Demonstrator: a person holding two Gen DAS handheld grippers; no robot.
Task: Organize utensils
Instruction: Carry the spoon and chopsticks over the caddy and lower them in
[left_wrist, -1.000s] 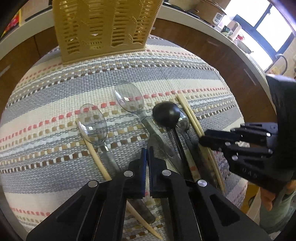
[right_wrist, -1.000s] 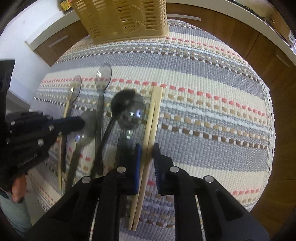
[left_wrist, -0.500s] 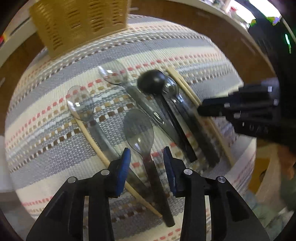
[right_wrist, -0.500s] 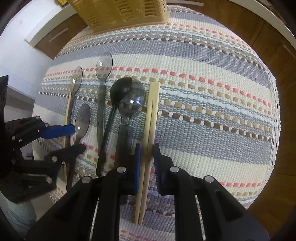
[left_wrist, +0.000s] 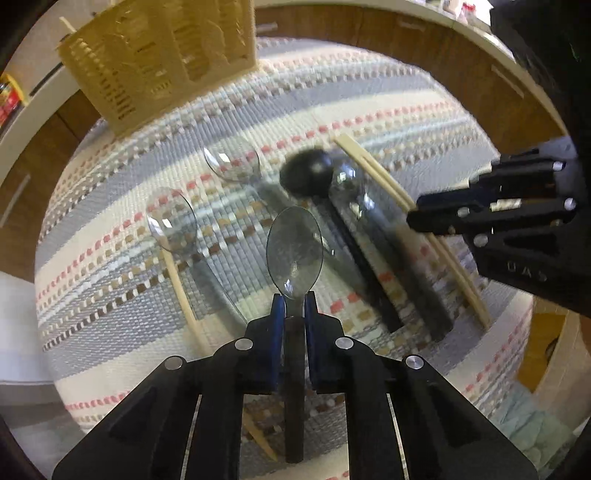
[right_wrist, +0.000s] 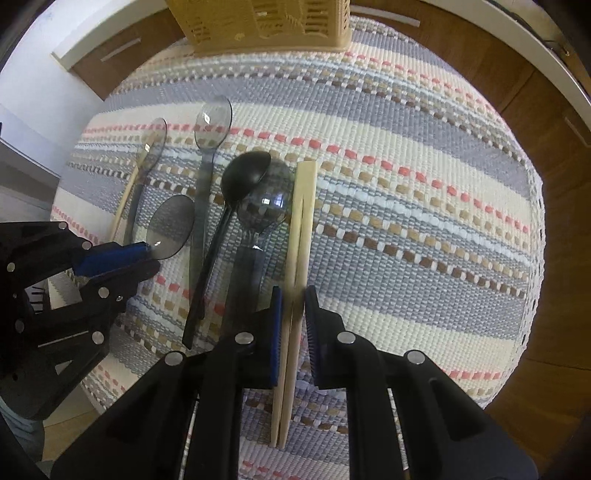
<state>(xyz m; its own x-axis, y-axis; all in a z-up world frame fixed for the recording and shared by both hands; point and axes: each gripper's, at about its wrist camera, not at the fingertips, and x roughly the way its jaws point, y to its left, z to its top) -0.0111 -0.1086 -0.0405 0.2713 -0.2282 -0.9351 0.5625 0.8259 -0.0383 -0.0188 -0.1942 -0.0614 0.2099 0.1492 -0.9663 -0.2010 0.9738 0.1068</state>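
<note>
A woven striped mat (right_wrist: 406, 206) in grey, cream, pink and brown covers nearly the whole work surface, with brown wooden cabinet fronts (right_wrist: 546, 122) curving around its far and right edges. At the mat's far edge stands a tan slotted plastic utensil basket (left_wrist: 159, 62), well apart from the cutlery laid out nearer the person. The left gripper (left_wrist: 294, 308) has just been closing its jaws, and its blue pads now clamp the dark handle of a smoky clear plastic spoon (left_wrist: 294, 251), bowl pointing away from the camera and raised off the mat; in the right wrist view the same spoon's bowl sticks out past the blue fingertips. The right gripper (right_wrist: 293, 295) is pinched around a pair of pale wooden chopsticks (right_wrist: 301, 225) lying side by side, its pads pressed against their sides near the middle of their length. Just left of the chopsticks a clear spoon (right_wrist: 264, 203) and a black spoon (right_wrist: 245, 177) overlap, the black bowl resting partly on the clear one. Farther left lies another clear spoon (right_wrist: 212, 123), and beyond it a fourth clear spoon (right_wrist: 153, 142) sits beside a single pale chopstick (right_wrist: 125, 199); whether they touch is hard to tell.
</note>
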